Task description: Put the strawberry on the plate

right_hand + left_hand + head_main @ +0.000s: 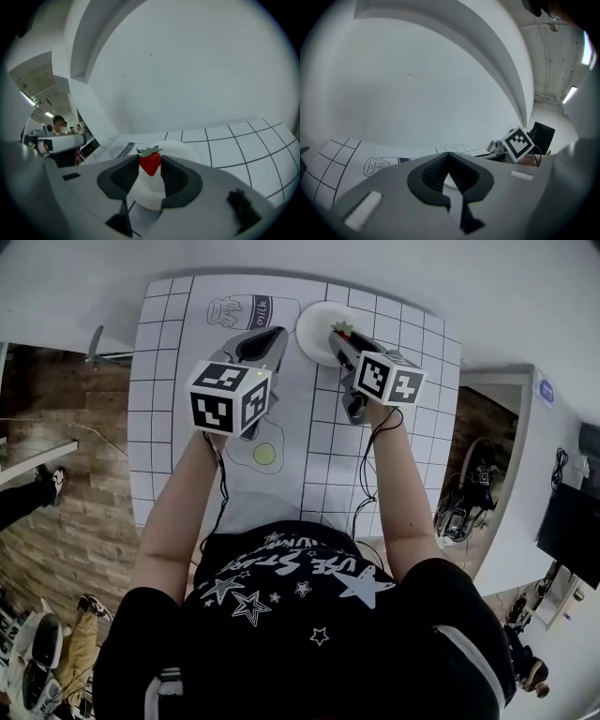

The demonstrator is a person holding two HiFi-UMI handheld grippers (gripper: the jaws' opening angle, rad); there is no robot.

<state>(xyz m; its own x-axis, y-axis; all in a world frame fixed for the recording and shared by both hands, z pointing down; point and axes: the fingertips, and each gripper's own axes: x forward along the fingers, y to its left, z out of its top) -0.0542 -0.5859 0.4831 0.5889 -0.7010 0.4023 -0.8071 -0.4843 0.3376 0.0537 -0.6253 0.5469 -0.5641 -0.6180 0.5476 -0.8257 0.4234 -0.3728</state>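
A red strawberry with a green leafy top sits between the pads of my right gripper, which is shut on it. The berry hangs over a white round plate. In the head view, the right gripper reaches over the plate at the far middle of the mat, with the strawberry at its tip. My left gripper hovers just left of the plate. Its jaws meet at the tips with nothing in them, as the left gripper view shows.
A white mat with a black grid covers the small table. A milk bottle drawing lies at the far left and a fried egg drawing near me. A white wall stands right behind the table. Wooden floor lies beyond both side edges.
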